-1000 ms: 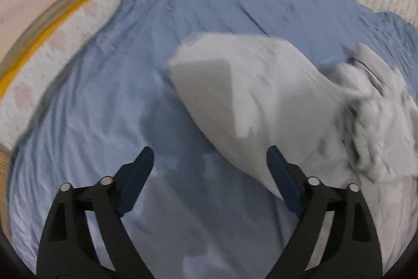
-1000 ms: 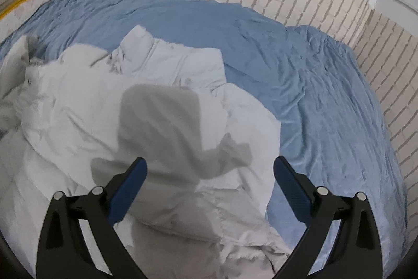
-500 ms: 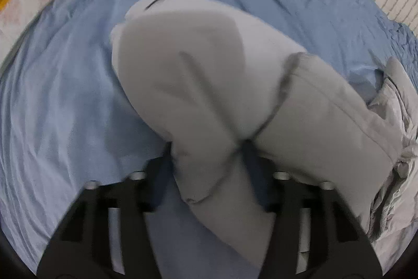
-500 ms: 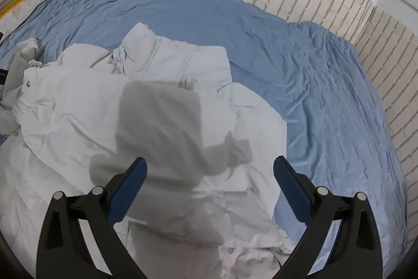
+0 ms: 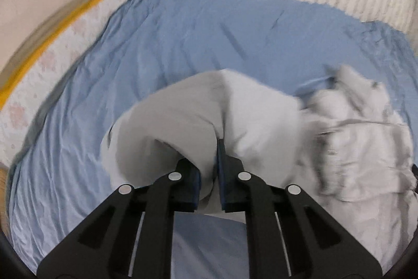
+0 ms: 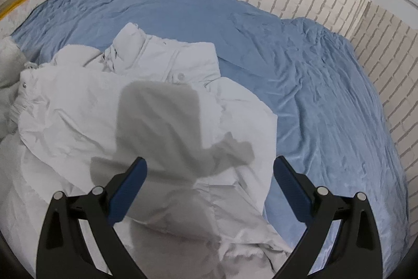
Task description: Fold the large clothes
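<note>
Left wrist view: left gripper [image 5: 209,174] has just closed its fingers on the jacket's sleeve [image 5: 209,109]; slick fabric could slip free, right gripper [image 6: 209,187] gaping.

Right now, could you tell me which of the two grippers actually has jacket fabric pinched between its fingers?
The left gripper: its jaws have just closed on the grey sleeve. The right gripper hangs wide open over the jacket.

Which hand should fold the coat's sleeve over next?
Probably the left. The left gripper has just been closing and now pinches the sleeve. The right gripper hangs open above the coat, holding nothing.
</note>
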`<state>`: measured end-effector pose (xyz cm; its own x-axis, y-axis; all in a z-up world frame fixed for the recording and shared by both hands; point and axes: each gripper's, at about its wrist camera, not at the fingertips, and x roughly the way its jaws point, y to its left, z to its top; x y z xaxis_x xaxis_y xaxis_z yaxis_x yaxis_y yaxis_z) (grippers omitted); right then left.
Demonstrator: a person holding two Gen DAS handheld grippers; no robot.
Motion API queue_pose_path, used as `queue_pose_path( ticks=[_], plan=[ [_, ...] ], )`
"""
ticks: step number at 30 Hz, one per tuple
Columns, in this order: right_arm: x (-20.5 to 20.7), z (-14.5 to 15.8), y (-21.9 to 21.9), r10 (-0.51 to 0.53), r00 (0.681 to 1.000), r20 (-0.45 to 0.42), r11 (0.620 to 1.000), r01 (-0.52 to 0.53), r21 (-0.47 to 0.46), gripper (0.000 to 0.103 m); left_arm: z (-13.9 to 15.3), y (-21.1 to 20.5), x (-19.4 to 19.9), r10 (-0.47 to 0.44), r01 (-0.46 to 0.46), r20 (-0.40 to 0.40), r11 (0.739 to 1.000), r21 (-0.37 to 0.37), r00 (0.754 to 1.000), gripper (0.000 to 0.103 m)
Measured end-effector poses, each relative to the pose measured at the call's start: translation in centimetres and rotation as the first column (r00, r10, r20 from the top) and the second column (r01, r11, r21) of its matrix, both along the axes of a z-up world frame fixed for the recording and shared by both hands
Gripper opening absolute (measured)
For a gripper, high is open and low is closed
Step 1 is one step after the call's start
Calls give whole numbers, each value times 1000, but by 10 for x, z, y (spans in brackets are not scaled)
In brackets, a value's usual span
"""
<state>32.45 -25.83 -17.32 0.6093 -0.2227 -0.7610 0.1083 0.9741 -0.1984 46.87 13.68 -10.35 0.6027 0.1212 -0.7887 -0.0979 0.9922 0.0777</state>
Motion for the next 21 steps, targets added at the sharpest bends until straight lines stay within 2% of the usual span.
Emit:
queue_pose_path(
  ticks=[6,10,15,17,21],
  plan=[
    [-17,24,-8,-2,999,51,1000,2,-9,97,54,-73,-54,-138,145,115,988,-53,984,8],
    [-27,32,-23,-25,998,65,1000,25,5,97,56,-137,-72,-240,247,122,968,-44,963,8],
    [-35,33,-39,-51,997,61,999,51,3,97,19,-210,-53,-331,334,69,942,-39,941,8],
    [-35,31,-45,-63,997,49,998,62,6,97,2,-224,-46,-351,352,28,935,-42,936,9],
    [-31,19,-56,-87,996,5,996,87,34,97,-55,-260,-22,-369,371,-81,929,5,926,9]
  ],
)
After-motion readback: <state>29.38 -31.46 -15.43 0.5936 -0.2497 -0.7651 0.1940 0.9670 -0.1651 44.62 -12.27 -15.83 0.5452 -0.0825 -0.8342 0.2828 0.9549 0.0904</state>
